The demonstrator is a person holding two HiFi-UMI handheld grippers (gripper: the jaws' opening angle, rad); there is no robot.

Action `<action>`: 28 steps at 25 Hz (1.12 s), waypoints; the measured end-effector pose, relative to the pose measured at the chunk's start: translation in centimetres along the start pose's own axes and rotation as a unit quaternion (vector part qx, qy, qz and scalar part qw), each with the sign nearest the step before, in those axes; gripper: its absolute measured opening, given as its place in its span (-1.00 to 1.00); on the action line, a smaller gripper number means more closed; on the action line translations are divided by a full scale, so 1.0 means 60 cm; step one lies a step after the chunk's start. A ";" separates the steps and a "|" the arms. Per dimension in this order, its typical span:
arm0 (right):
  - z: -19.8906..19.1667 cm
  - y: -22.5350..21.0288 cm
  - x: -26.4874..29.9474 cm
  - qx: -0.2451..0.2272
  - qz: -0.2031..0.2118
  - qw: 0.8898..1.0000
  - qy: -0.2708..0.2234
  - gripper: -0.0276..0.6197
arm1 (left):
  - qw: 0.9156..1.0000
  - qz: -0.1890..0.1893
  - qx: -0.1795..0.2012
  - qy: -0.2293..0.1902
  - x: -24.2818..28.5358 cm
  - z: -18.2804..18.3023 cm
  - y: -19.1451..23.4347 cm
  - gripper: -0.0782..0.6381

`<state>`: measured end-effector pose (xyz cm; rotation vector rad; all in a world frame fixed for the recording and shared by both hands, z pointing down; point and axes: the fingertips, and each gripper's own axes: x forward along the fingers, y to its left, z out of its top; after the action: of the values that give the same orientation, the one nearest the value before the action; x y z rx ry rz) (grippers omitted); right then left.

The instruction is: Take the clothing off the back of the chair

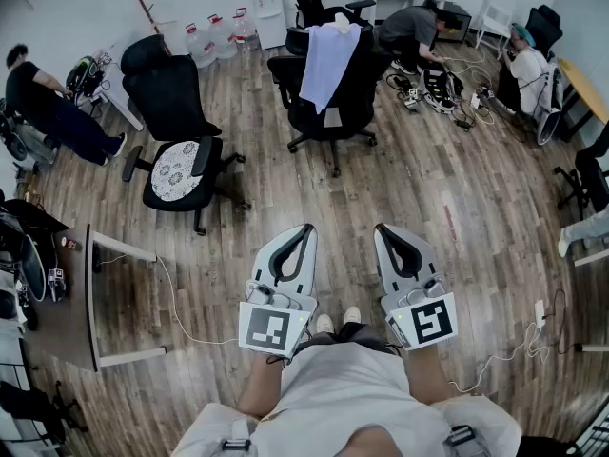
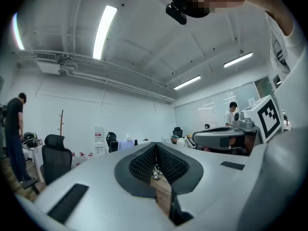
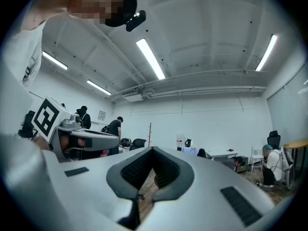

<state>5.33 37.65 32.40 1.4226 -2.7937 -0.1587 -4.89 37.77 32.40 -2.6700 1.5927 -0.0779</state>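
With left claw (image 1: 305,229) and right claw (image 1: 382,229) pressed closed on nothing, well short of black wheeled office chair (image 1: 354,98): approach, open, pinch pale lavender draped garment (image 1: 328,60) near top, lift upward.

The clothing (image 1: 330,60) on the black chair (image 1: 363,84) is seen to be pale lavender and white, while a second black chair (image 1: 166,93) is fitted with a seat cushion (image 1: 176,170) patterned in white and grey. The floor (image 1: 447,188) is laid in brown wood-grain planks. The left gripper (image 1: 305,228) and the right gripper (image 1: 382,228) are finished in light grey with black dotted-texture linings, and the left cube (image 1: 267,328) and the right cube (image 1: 433,320) are printed with black-and-white square markers.
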 end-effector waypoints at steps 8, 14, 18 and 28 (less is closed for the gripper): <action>0.000 -0.021 -0.016 0.004 0.012 1.000 -0.003 -0.86 | 1.000 0.011 0.002 -0.007 0.014 0.006 -0.027 -0.73; 0.003 -0.051 -0.016 0.012 0.026 0.999 -0.014 -0.86 | 1.000 0.027 -0.004 -0.005 0.032 0.007 -0.040 -0.73; 0.011 -0.065 -0.018 0.009 0.040 0.999 -0.019 -0.86 | 0.999 0.038 -0.010 -0.004 0.044 0.017 -0.049 -0.73; 0.009 -0.100 0.000 0.011 0.042 0.999 -0.029 -0.86 | 0.999 0.036 0.001 -0.002 0.081 0.014 -0.057 -0.73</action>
<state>10.16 34.21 31.30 1.3236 -2.9038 -0.1716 0.45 35.10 31.87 -2.6066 1.6856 -0.0728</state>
